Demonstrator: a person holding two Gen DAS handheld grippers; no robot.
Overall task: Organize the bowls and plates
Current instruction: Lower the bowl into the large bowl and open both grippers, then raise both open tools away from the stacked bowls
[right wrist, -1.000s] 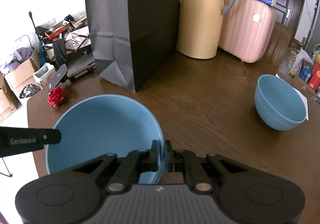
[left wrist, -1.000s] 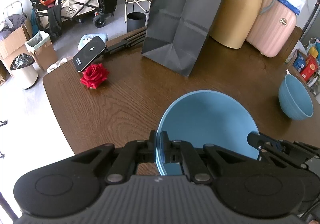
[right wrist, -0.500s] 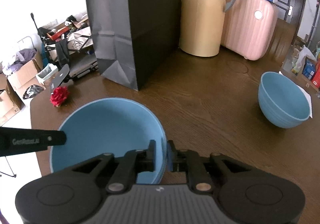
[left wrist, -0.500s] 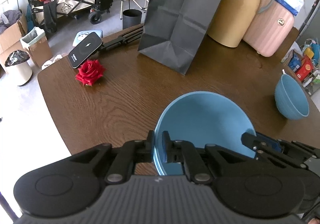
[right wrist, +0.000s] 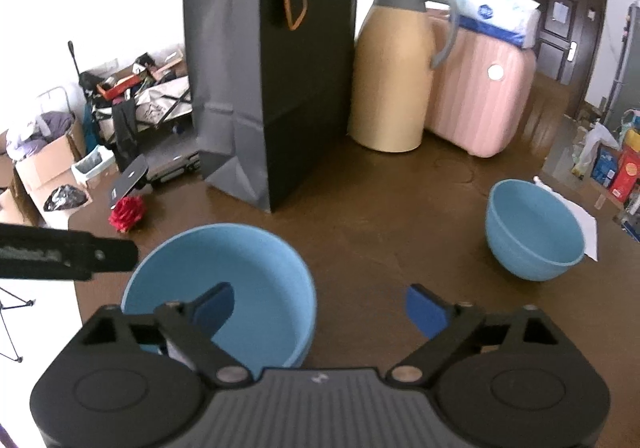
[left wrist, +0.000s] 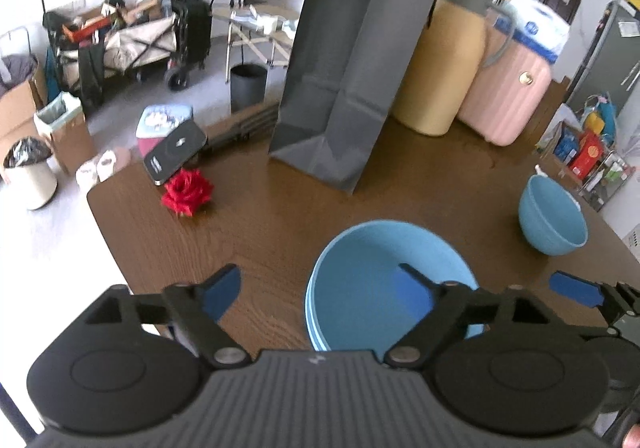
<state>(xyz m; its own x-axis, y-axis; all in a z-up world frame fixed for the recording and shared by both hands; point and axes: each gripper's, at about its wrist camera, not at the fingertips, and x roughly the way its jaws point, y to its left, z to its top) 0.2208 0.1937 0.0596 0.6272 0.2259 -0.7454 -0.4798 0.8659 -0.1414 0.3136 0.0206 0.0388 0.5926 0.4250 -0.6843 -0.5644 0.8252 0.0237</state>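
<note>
A wide blue plate-bowl stack (left wrist: 372, 272) rests on the brown table near its front edge; it also shows in the right wrist view (right wrist: 224, 272). My left gripper (left wrist: 316, 288) is open, its jaws astride the stack's left rim and not touching it. My right gripper (right wrist: 320, 308) is open, its jaws astride the stack's right rim. A smaller, deeper blue bowl (left wrist: 554, 216) stands alone to the right; it also shows in the right wrist view (right wrist: 534, 232).
A tall black paper bag (right wrist: 268, 88) stands behind the stack. A tan thermos jug (right wrist: 394, 68) and a pink case (right wrist: 484, 88) stand at the back. A red rose (left wrist: 186, 190) and a black phone (left wrist: 174, 148) lie at the left table edge.
Both grippers were shut on the wide blue dish's rims; now both have opened and let it go. The dish rests on the table.
</note>
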